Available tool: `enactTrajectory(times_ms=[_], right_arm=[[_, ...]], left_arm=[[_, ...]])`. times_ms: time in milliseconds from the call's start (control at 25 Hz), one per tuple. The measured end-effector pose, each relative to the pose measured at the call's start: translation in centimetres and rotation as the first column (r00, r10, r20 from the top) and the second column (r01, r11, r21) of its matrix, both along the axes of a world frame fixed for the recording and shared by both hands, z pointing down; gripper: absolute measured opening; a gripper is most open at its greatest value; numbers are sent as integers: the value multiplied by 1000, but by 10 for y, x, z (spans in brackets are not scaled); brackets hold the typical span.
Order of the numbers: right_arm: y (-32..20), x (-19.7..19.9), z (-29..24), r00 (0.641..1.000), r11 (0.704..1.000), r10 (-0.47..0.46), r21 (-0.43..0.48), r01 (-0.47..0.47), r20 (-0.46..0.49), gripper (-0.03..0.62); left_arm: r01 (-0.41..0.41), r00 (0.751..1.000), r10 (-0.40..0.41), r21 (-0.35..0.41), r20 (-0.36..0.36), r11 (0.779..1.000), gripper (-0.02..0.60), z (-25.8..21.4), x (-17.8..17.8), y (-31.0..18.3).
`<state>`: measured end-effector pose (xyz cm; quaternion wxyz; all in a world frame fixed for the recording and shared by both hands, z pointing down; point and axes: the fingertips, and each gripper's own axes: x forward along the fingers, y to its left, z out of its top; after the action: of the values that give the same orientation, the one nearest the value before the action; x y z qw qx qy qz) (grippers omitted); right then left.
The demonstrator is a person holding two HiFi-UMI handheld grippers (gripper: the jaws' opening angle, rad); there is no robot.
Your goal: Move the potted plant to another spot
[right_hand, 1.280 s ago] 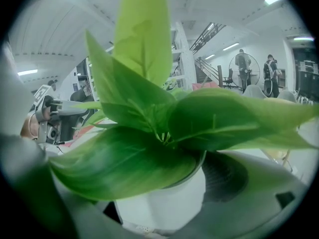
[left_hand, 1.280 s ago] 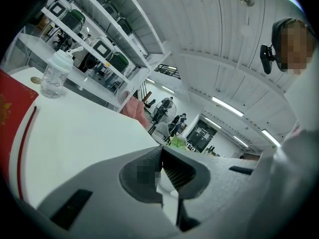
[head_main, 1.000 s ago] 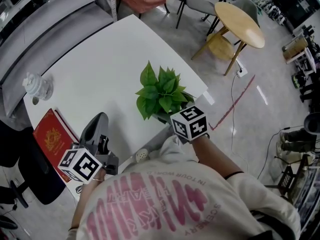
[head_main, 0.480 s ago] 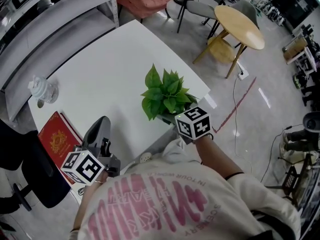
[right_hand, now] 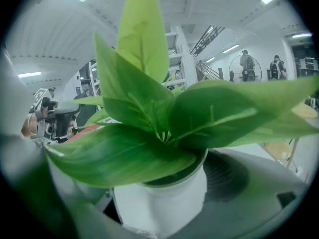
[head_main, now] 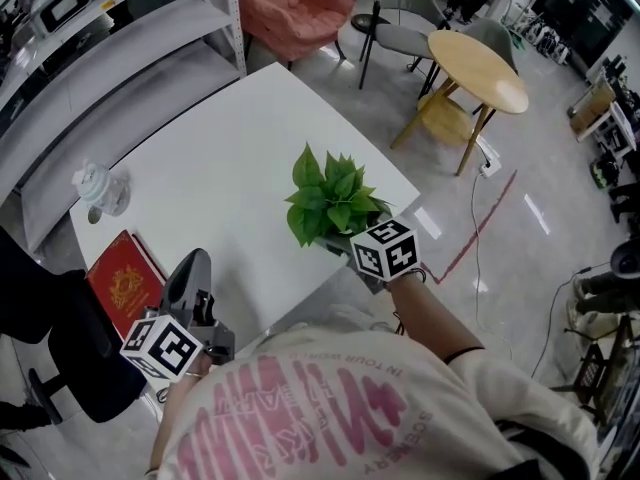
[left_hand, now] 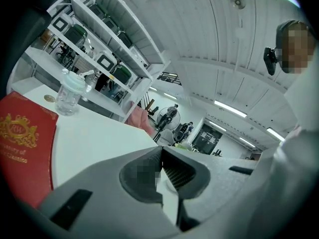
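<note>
The potted plant (head_main: 330, 200) has broad green leaves (right_hand: 149, 118) and a white pot (right_hand: 164, 205). It stands near the right front edge of the white table (head_main: 230, 138). My right gripper (head_main: 347, 240) reaches in under the leaves, and in the right gripper view its jaws press on both sides of the pot. My left gripper (head_main: 192, 265) hangs over the table's front left edge, well away from the plant. Its jaws (left_hand: 160, 152) are shut together and hold nothing.
A red book (head_main: 125, 280) lies at the table's left corner, with a glass jar (head_main: 100, 186) behind it. Metal shelving (head_main: 100, 58) runs along the far left. A round wooden table (head_main: 478, 56) and chairs (head_main: 300, 3) stand on the floor beyond. A black chair (head_main: 50, 348) sits at the left.
The head view has tilted, so the table sits a little lower in the picture. The right gripper stays on the pot, and the left gripper has hardly moved.
</note>
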<state>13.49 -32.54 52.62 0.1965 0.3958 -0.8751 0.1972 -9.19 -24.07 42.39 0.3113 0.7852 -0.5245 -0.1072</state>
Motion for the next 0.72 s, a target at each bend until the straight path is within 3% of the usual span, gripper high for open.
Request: enactTrajectory(times_ms=[320,720], right_arm=[[-3,0,2,999,998,-53,-20,53,-7,522],[-2,0,4,987,984,-143,-121,134,-71,522]], left_arm=[[51,998,-50,-44,29,998,3,3,8,23],[223,974,-221,-68,42,972,3,-7,41,70]])
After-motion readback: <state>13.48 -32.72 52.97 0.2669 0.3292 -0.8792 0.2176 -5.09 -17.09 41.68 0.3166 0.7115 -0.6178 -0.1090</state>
